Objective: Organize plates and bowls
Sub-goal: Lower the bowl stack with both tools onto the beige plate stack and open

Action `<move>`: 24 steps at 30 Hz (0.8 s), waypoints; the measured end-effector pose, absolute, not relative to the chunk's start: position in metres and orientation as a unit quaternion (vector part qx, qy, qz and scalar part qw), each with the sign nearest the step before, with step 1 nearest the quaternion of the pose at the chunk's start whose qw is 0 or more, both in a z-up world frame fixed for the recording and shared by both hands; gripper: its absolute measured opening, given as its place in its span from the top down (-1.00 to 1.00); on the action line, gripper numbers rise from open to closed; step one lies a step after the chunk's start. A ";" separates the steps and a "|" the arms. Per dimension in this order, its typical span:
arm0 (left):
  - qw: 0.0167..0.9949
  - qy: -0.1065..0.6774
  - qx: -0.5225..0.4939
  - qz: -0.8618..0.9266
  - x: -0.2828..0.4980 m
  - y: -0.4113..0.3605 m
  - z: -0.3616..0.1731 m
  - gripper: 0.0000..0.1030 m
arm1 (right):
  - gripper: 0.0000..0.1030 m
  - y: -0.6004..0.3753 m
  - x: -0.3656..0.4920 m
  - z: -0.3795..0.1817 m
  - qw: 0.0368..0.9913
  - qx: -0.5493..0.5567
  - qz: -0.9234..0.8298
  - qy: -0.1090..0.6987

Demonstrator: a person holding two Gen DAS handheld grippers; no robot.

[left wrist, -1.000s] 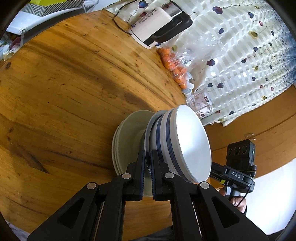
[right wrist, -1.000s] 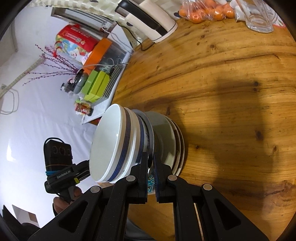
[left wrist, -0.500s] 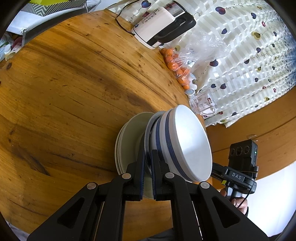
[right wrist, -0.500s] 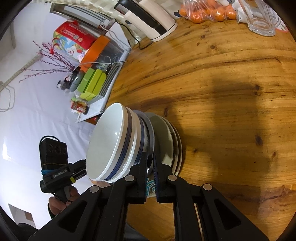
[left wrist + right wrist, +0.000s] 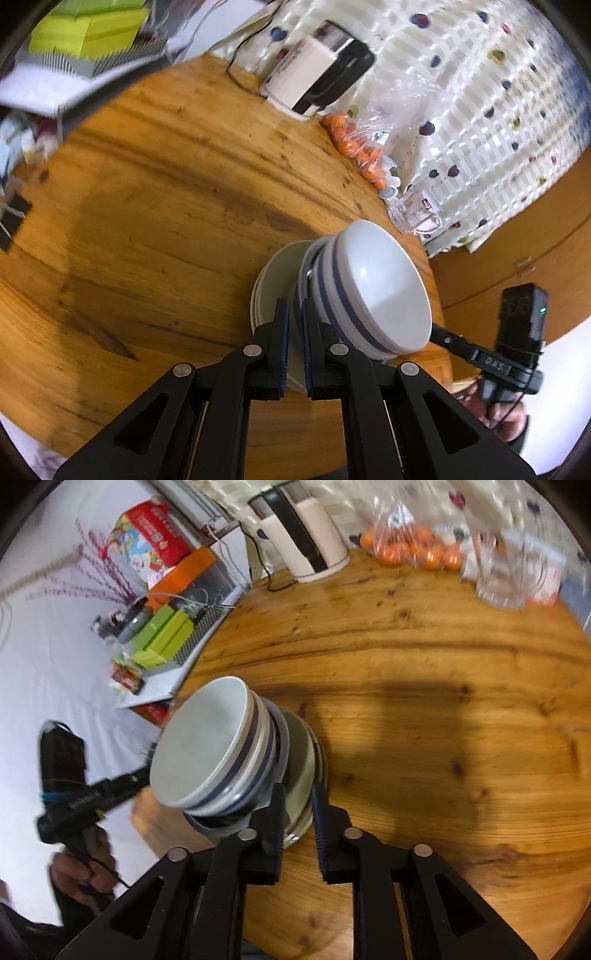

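Table: round wooden tabletop [image 5: 155,206], honey-brown with dark grain streaks and small knots, glossy; broad soft shadow across the middle in the right wrist view.
Room: white wall on one side; pale checked curtain [image 5: 480,92] with dark heart-shaped spots behind the table's far edge; wooden panelling beyond it.
Far edge of table: white and black electric kettle [image 5: 299,539] with a black cord; clear plastic bag of small orange fruit [image 5: 410,550], crinkled; clear glass mug [image 5: 502,579] just beside the bag.
Side shelf: lime-green boxes [image 5: 162,635], red printed package [image 5: 151,542], purple twig decoration, all somewhat blurred.
Stack of plates [image 5: 275,284]: pale glazed, round, shallow, lying near the table's edge.
Stack of bowls [image 5: 218,746]: white glazed ceramic with dark blue bands round the outside, nested, sitting on the plates; smooth empty inside on top.
Left gripper [image 5: 293,347]: black, blue-lined pads, clenched on the plate rim at the near side of the stack.
Right gripper [image 5: 298,819]: black, blue ribbed pads, just been spreading; plate rim between the fingers with a gap on the right side, grip let go.
Hands: each wrapped round a black gripper handle off the table's edge, seen from the opposite camera.
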State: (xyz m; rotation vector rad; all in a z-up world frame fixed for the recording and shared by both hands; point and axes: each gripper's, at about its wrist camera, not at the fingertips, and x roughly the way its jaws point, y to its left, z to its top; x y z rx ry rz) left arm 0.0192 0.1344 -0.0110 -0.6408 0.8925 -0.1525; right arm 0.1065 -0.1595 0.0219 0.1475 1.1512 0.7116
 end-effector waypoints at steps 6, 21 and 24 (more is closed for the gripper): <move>0.879 0.413 -0.229 -0.068 0.005 0.108 0.007 0.90 | 0.34 -0.153 0.083 0.041 0.808 0.004 0.319 0.495; 0.907 0.405 -0.117 -0.017 -0.014 0.070 0.025 0.85 | 0.14 -0.145 0.045 0.055 0.827 -0.042 0.323 0.458; 0.908 0.405 -0.112 -0.012 -0.015 0.066 0.024 0.85 | 0.13 -0.145 0.044 0.055 0.827 -0.043 0.323 0.458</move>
